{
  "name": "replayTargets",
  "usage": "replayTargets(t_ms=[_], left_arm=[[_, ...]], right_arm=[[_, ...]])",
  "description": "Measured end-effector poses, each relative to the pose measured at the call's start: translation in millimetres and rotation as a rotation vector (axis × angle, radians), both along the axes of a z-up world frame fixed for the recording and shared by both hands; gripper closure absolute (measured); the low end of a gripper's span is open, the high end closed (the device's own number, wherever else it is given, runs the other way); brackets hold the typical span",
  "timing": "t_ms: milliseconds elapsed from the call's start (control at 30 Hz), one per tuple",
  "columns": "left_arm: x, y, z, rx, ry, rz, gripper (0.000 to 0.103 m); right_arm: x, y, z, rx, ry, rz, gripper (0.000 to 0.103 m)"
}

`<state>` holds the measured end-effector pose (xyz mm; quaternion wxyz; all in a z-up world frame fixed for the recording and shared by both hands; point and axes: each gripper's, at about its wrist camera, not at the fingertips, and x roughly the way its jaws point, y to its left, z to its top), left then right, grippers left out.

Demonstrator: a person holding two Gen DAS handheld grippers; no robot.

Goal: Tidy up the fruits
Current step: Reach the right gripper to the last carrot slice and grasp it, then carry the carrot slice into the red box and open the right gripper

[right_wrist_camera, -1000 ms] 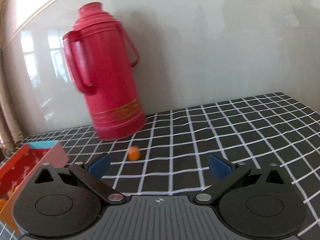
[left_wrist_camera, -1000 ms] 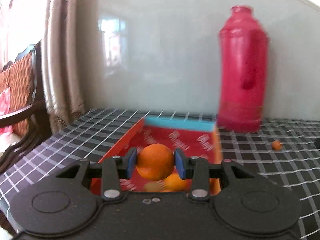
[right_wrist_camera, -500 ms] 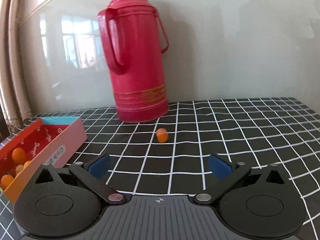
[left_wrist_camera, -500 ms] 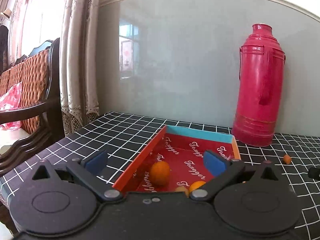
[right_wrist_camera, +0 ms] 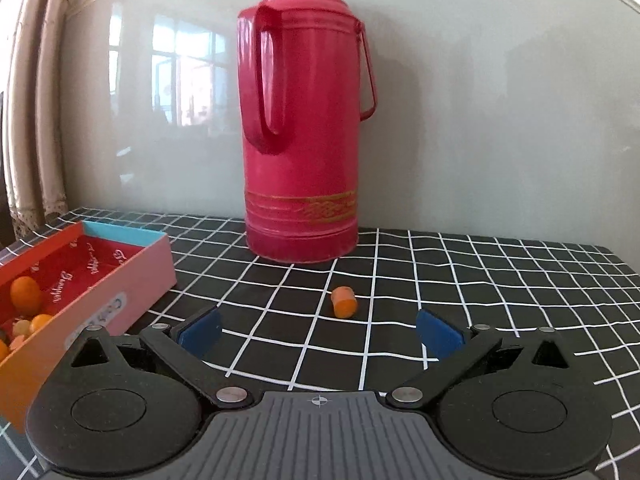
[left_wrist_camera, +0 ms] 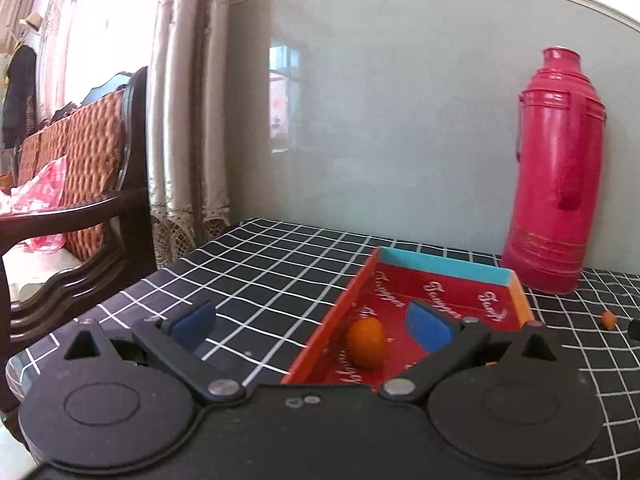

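Note:
A red open box point(left_wrist_camera: 448, 270) with a blue far wall lies on the checked tablecloth; an orange fruit point(left_wrist_camera: 366, 343) rests inside it. My left gripper point(left_wrist_camera: 310, 322) is open and empty, straddling the box's left wall. In the right wrist view the box point(right_wrist_camera: 104, 292) sits at the left with several orange fruits point(right_wrist_camera: 25, 293) in it. A small orange piece point(right_wrist_camera: 344, 301) lies alone on the cloth, just beyond my open, empty right gripper point(right_wrist_camera: 318, 326). That piece also shows in the left wrist view point(left_wrist_camera: 609, 319).
A tall red thermos point(right_wrist_camera: 304, 120) stands against the wall behind the small piece; it shows in the left wrist view point(left_wrist_camera: 554, 176) too. A wooden chair point(left_wrist_camera: 80, 184) and curtain point(left_wrist_camera: 188, 100) stand past the table's left edge.
My left gripper opened and let the orange fruit drop into the box, then shifted left. My right gripper swung left, closer to the small orange piece and the thermos.

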<state>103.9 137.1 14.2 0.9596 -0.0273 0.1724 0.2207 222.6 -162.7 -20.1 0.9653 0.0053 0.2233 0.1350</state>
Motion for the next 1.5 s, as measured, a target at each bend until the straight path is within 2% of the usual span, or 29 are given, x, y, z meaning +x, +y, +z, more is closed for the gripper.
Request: replayTargets(t_ms=[67,133,300,400,600,667,733,767,900,1167,1400,1500], left_arm=[[-1,8,1,-0.010,-0.001,0.021,0.007],[-1,19,2,-0.017,-0.005,0.048,0.007],[5,45,1,-0.042,0.002,0.133,0.007],[9,55,0,-0.058,0.011,0.170,0.007],[16,68,-5,-0.085,0.022,0.200,0.007],[18,69,-6,-0.081,0.026,0.198,0.007],[20,68,-6,-0.081,0.028,0.197,0.007],[20,67,-6,-0.078,0.028,0.196,0.007],[21,65,-6,-0.073,0.027,0.194,0.007],[14,63,-7,-0.066,0.039,0.183,0.007],[2,60,-5,-0.063,0.036,0.174,0.007],[-1,60,-6,-0.064,0.051,0.162,0.007]], right_arm=[[7,2,-2,0.001,0.011,0.001,0.001],[19,5,-4,-0.004,0.029,0.006,0.017],[49,11,-11,-0.037,0.059,0.008,0.023],[66,12,-17,-0.039,0.099,0.006,0.040],[87,13,-24,-0.052,0.146,-0.010,0.045],[94,13,-26,-0.061,0.174,-0.012,0.054],[98,12,-28,-0.058,0.189,-0.028,0.080],[98,12,-28,-0.068,0.188,-0.029,0.083],[96,14,-27,-0.049,0.189,-0.016,0.083],[65,33,2,0.003,0.102,0.051,0.083],[8,78,39,0.060,-0.021,0.218,0.083],[-8,106,47,0.061,-0.042,0.292,0.083]])
